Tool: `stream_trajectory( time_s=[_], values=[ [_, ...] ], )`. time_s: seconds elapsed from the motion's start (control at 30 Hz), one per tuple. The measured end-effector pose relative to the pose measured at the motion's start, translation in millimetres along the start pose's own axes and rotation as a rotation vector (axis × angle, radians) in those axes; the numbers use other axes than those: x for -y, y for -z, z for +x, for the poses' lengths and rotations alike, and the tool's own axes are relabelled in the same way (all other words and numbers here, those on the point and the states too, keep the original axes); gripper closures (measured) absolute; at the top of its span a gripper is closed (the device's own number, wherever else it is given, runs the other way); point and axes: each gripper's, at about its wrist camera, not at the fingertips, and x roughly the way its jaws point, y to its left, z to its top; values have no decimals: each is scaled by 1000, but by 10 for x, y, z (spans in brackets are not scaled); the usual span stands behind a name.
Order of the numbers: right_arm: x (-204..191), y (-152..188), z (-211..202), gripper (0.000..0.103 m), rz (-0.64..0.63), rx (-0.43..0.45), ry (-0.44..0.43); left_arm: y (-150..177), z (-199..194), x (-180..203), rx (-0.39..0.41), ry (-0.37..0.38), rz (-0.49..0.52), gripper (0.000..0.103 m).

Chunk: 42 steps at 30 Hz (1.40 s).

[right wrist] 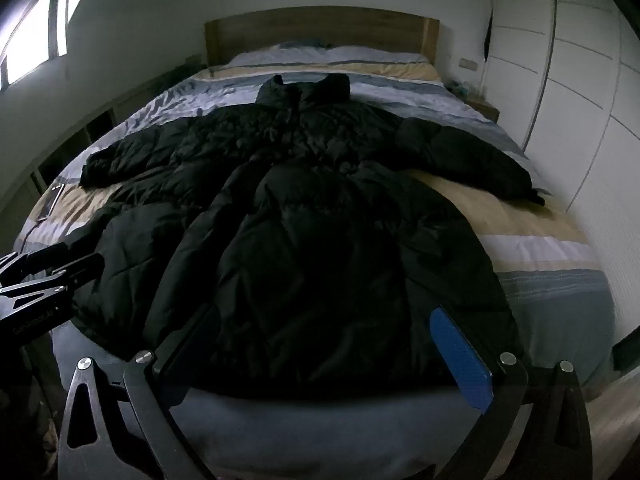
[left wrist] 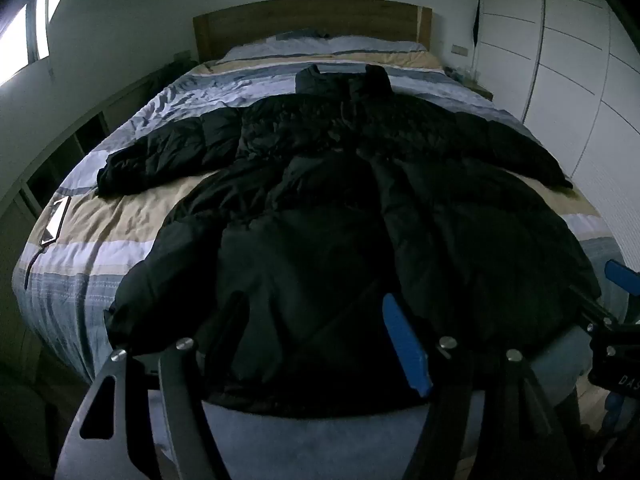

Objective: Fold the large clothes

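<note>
jacket (left wrist: 340,208): black, puffy, quilted, lying spread flat on striped bed (left wrist: 120,216), sleeves out | left hand-held gripper (left wrist: 316,344): hanging open above hem, gripping nothing | right hand-held gripper (right wrist: 324,344): gaping wide, empty

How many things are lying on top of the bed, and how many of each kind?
Black puffy coat: 1
Phone: 1
Pillows by the headboard: 2, as far as the dim view shows
Total: 4

All of it rests on the striped bed cover.
</note>
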Motion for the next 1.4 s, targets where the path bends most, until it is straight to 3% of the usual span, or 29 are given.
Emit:
stream_trajectory(
  time_s=[1.4],
  values=[
    [-58,-20,-37,0,-29,9,-1,74,20,95,-11,-4,13,35]
  ],
)
